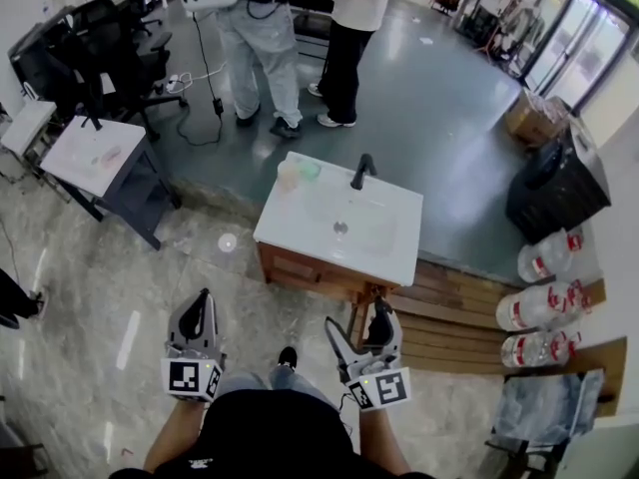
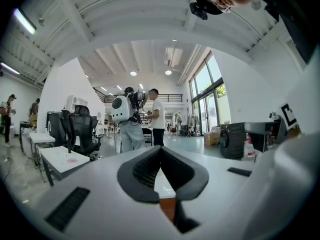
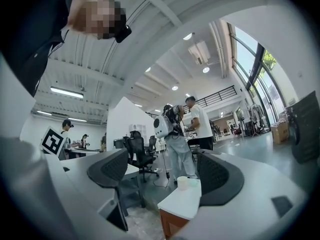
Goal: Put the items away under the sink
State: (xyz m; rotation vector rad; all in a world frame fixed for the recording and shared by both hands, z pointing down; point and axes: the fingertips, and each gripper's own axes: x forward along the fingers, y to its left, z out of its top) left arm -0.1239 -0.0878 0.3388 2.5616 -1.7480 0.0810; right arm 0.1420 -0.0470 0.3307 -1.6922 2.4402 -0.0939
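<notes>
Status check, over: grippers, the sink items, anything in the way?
Left gripper shut, empty; right gripper open, empty. Cup on sink vanity top corner, untouched. Two people stand beyond it, not between.

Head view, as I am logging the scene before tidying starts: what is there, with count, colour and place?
Sink cabinet: one, white top on wooden base, centre.
Faucet: one, black, sink's back edge.
Cup: one, pale, sink top's back left corner.
Water jugs: three, clear with red labels, lying on the floor at right.
Bin: one, black, right.
Cardboard box: one, brown, upper right.
Table: one, white top, left.
Office chairs: black, upper left, count unclear.
People: two, standing at top.
Left gripper: one, grey, bottom left, jaws together, empty.
Right gripper: one, grey, bottom centre, jaws apart, empty.
</notes>
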